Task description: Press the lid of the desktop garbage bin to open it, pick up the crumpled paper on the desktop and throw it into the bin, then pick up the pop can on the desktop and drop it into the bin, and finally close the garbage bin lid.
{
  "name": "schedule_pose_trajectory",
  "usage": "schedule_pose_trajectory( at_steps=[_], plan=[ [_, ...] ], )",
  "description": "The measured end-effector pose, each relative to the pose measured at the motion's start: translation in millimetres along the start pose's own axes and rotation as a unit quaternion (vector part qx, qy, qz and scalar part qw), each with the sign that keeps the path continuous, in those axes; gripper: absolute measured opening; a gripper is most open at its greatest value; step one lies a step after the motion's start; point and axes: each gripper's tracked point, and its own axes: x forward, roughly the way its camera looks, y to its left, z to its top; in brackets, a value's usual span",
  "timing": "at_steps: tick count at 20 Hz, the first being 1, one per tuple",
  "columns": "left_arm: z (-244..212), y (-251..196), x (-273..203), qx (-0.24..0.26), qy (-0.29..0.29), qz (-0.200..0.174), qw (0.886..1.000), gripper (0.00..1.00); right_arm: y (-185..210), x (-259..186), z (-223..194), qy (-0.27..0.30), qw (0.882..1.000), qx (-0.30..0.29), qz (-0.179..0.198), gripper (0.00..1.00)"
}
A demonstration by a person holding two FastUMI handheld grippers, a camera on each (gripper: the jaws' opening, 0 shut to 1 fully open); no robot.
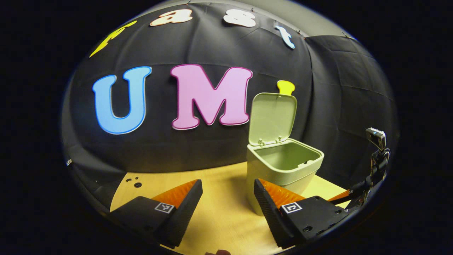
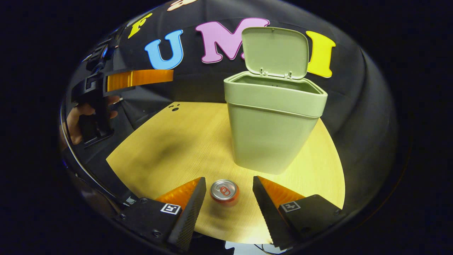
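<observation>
Right gripper view: the right tongs (image 2: 226, 198) hang over the near edge of the wooden worktop (image 2: 170, 141), fingers spread wide, w/ a pop can (image 2: 224, 192) standing upright between them. Neither finger touches the can; small gaps on both sides. Just beyond the can, a bit to the right, stands the bin (image 2: 272, 120), its lid (image 2: 275, 52) flipped up at the far side, mouth open. No crumpled paper shows on the worktop, so it's probably in the bin already.

Left gripper view: the left tongs (image 1: 228, 198) are also spread, holding nothing, above the worktop w/ the bin at near right.

Step in hand, as I judge it: picking up the can. Next move calls for pressing the right fingers onto the can's sides, then lifting it clear over the bin rim and letting go; lid closing comes last.
</observation>
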Motion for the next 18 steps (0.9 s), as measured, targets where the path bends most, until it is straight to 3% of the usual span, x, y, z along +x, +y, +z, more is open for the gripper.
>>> schedule_pose_trajectory(
  at_steps=[9,18],
  plan=[
    [-37,47,-38,-0.019,0.038,0.07,0.997,0.94,6,27,-23,0.037,0.999,-0.028,0.016,0.86],
    [-58,63,-53,-0.021,0.061,0.098,0.993,0.94,7,52,-51,0.077,0.995,-0.061,0.021,0.86]
  ],
)
